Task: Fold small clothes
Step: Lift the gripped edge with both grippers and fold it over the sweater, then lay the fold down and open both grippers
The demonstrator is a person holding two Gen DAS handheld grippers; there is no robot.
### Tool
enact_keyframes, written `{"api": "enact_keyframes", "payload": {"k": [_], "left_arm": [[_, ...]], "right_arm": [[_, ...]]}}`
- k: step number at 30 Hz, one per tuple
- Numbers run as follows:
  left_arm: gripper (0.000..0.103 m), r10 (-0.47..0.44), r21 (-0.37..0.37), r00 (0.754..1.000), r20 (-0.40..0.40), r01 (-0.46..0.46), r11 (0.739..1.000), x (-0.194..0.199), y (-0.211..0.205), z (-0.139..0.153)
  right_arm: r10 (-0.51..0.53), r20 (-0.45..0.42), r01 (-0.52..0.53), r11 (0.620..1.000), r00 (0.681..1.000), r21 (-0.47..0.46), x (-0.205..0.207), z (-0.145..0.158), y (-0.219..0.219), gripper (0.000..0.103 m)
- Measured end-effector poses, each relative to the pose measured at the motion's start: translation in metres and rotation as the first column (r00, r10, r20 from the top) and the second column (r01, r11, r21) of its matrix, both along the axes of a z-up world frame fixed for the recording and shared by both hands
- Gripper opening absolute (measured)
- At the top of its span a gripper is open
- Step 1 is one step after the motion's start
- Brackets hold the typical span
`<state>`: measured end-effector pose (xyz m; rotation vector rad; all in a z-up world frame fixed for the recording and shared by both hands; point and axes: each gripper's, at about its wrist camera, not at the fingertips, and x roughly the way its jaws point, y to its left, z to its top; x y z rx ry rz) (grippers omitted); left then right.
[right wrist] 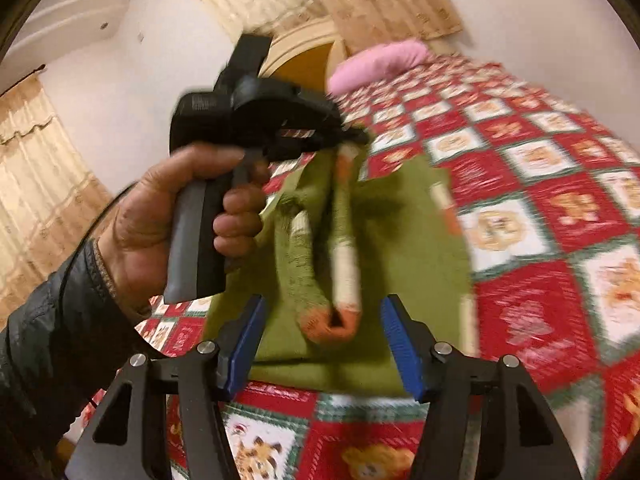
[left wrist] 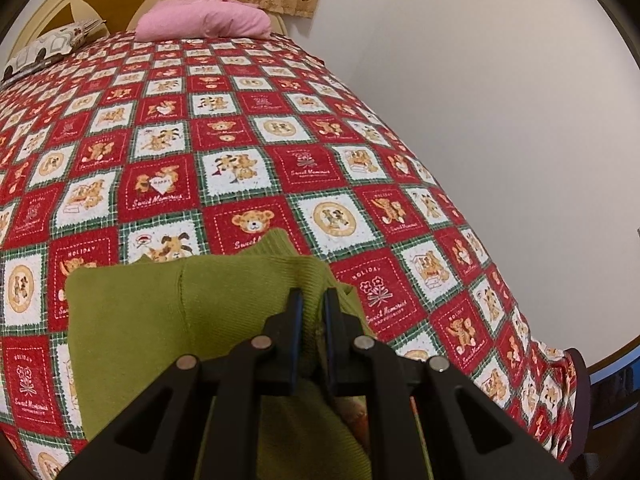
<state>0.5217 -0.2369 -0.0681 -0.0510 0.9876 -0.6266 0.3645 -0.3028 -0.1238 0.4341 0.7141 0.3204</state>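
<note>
With the green garment (right wrist: 404, 248) lying partly folded at lower centre on the bed (right wrist: 540, 208), the left hand-held gripper (left wrist: 313, 300) pinches its raised edge and the right hand-held gripper (right wrist: 322, 340) stands wide, empty; folding remains unfinished.

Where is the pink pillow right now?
The pink pillow lies at the far head end of the bed, on the teddy-bear quilt beside the cream headboard; the right wrist view shows it too, far behind the green garment.
</note>
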Motion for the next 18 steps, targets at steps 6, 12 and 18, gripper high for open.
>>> {"api": "enact_keyframes", "payload": {"k": [6, 12, 18], "left_arm": [[0.01, -0.04, -0.026, 0.999, 0.019, 0.041, 0.999, -0.007, -0.011, 0.011], [0.01, -0.096, -0.002, 0.995, 0.023, 0.096, 0.995, -0.01, -0.044, 0.0], [0.018, -0.055, 0.02, 0.998, -0.016, 0.055, 0.998, -0.015, -0.04, -0.02]], "right_arm": [[0.015, -0.004, -0.014, 0.999, 1.0, 0.048, -0.002, 0.004, -0.007, 0.01], [-0.067, -0.043, 0.071, 0.995, 0.997, 0.076, -0.017, -0.005, -0.036, 0.01], [-0.126, -0.141, 0.143, 0.982, 0.982, 0.122, -0.016, -0.038, -0.06, 0.01]]}}
